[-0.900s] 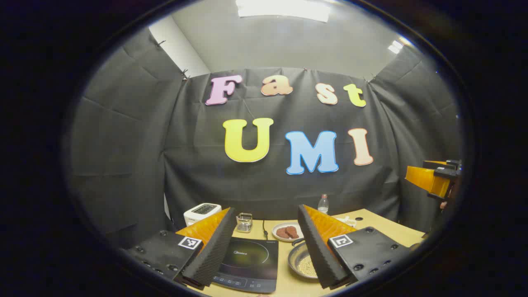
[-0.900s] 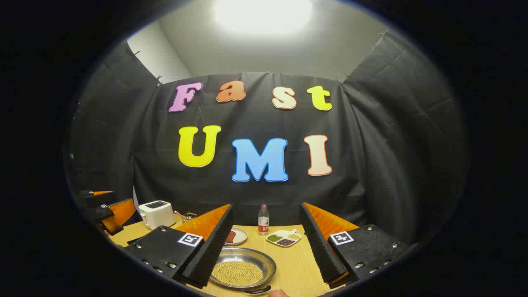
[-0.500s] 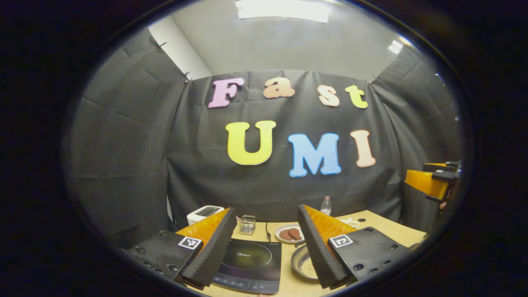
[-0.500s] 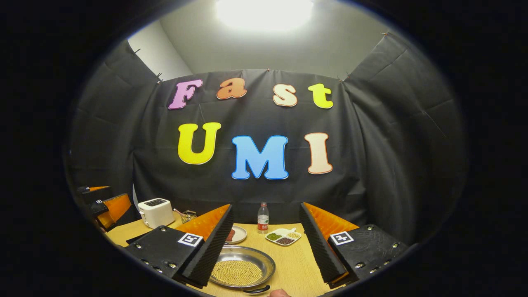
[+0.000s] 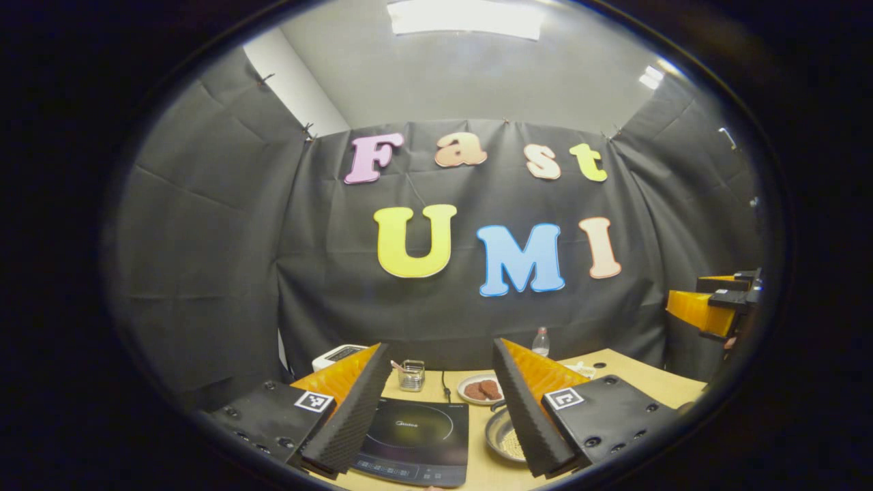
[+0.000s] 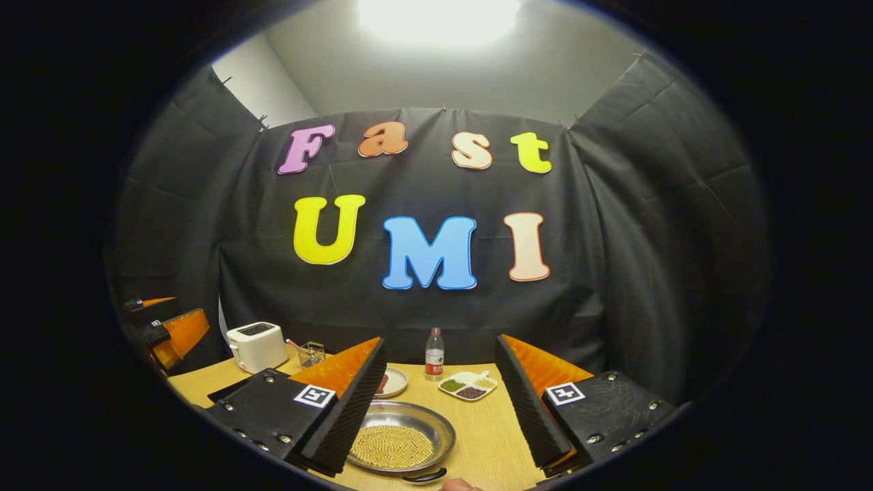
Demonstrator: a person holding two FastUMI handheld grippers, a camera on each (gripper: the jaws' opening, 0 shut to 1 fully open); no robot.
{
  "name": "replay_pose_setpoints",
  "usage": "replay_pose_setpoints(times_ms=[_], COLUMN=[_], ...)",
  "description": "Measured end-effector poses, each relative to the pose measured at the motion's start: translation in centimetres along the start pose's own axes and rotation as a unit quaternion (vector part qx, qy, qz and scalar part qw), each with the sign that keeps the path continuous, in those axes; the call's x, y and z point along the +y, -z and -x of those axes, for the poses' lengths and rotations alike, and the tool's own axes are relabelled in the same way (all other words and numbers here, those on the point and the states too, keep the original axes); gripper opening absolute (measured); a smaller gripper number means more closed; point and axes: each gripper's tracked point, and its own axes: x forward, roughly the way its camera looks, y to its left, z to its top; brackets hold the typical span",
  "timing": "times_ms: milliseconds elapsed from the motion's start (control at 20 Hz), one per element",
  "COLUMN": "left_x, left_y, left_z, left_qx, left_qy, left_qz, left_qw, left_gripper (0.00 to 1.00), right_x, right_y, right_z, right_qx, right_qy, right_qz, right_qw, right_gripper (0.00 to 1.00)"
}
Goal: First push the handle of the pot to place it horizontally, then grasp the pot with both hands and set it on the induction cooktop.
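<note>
Both grippers had drifted slightly and stood wide open, empty. Pot (image 6: 399, 444) lay between right gripper (image 6: 436, 416) fingers, handle (image 6: 424, 476) at 6 o'clock, cooktop (image 5: 412, 440) under left gripper (image 5: 436, 416). Handle push came next, I judged.

From the left gripper view the pot (image 5: 506, 438) is half hidden behind a finger (image 5: 525, 409), the toaster (image 5: 334, 355) barely peeks out, and the induction cooktop (image 5: 412, 443) is cut at the bottom edge.

text: none legible | induction cooktop (image 5: 415, 440) logo: blurred | bottle (image 6: 434, 354) label: too small
</note>
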Motion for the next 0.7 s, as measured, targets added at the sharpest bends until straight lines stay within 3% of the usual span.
replay_pose_setpoints(times_ms=[250,350,400,450,500,550,600,650,700], left_x=[0.3,0.5,0.5,0.7,0.8,0.9,1.1,1.3,1.5], left_y=[-0.1,-0.2,-0.4,-0.4,-0.3,-0.5,-0.4,-0.4,-0.3], left_z=[0.1,0.0,0.0,-0.1,-0.1,-0.1,0.0,-0.1,-0.1], left_qx=[-0.004,-0.005,-0.005,-0.005,-0.006,-0.007,-0.007,-0.008,-0.009], left_qy=[0.002,0.002,0.002,0.002,0.002,0.002,0.002,0.001,0.001], left_qz=[-0.004,-0.005,-0.005,-0.005,-0.003,-0.003,-0.002,-0.002,-0.002], left_qw=[1.000,1.000,1.000,1.000,1.000,1.000,1.000,1.000,1.000], left_gripper=[0.99,0.99,0.99,0.98,0.97,0.99,0.94,0.96,0.99], right_x=[0.0,0.0,0.0,0.2,0.2,0.0,0.4,0.5,0.5], right_y=[0.2,0.3,0.2,0.3,0.1,0.0,0.1,-0.1,-0.2], right_z=[-0.1,-0.1,-0.2,-0.2,0.2,0.0,0.2,-0.1,-0.3], right_qx=[0.003,0.004,0.004,0.005,0.005,0.002,0.001,-0.001,-0.003], right_qy=[0.004,0.007,0.009,0.010,0.014,0.017,0.014,0.018,0.021], right_qz=[0.001,0.004,0.006,0.009,0.016,0.017,0.016,0.016,0.017], right_qw=[1.000,1.000,1.000,1.000,1.000,1.000,1.000,1.000,1.000], right_gripper=[0.96,0.92,0.75,0.70,0.72,0.57,0.42,0.38,0.27])
